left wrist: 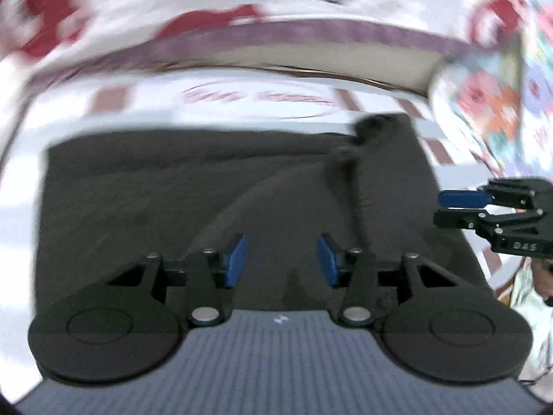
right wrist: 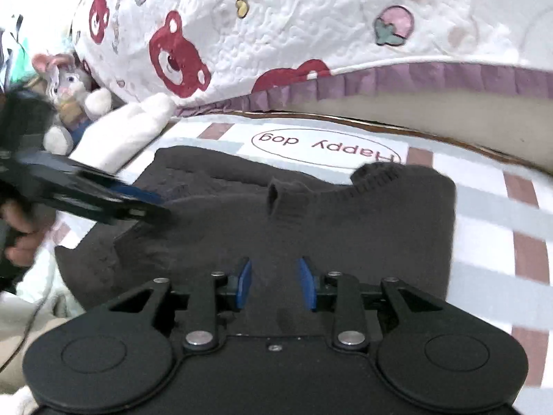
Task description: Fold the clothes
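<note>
Spreading across the whole scene is a bed sheet (right wrist: 490, 207) with pale grey and reddish stripes and an oval "Happy dog" print, and behind it, at the far side, bulges a white quilt (right wrist: 311, 17) with red bear faces and a mauve frilled edge. On the sheet lies the dark knit sweater (right wrist: 345, 228), folded into a rough rectangle, its ribbed collar bunched up toward the far right corner. A plush rabbit (right wrist: 65, 90) sits at the far left beside a white cushion (right wrist: 124, 131). Over the near edge of the sweater hangs the left gripper (left wrist: 281, 259), jaws spread, nothing between the blue pads. The right gripper (right wrist: 274, 282), off to its right, also has its jaws parted and empty above the cloth.
</note>
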A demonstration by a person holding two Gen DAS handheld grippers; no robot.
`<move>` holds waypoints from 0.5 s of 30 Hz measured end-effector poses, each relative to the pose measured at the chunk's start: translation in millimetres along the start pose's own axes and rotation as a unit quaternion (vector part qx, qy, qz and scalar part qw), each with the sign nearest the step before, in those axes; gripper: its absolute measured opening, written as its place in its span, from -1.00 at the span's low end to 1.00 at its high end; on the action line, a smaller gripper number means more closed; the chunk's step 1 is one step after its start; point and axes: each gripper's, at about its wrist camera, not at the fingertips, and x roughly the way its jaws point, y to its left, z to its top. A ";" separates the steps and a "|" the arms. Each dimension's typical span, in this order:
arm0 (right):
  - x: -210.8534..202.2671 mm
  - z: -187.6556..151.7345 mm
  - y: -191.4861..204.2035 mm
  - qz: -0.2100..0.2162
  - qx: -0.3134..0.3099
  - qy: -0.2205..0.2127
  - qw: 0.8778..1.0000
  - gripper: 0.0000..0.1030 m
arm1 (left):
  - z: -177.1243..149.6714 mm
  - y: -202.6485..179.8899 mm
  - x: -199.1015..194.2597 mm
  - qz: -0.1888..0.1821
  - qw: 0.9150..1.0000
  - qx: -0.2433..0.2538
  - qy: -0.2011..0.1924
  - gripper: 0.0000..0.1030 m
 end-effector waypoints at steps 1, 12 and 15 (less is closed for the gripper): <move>5.4 3.4 7.2 -0.005 -0.013 0.004 1.000 -0.31 | -7.3 19.6 -9.9 0.006 1.000 -0.029 -0.003 -0.14; 50.9 25.7 109.8 0.053 -0.133 0.039 0.989 -0.23 | -80.8 125.4 -55.2 0.086 0.971 -0.213 -0.062 0.21; 56.2 20.1 127.0 0.046 -0.155 0.049 0.986 -0.23 | -100.5 147.8 -49.6 0.134 0.962 -0.237 -0.033 0.21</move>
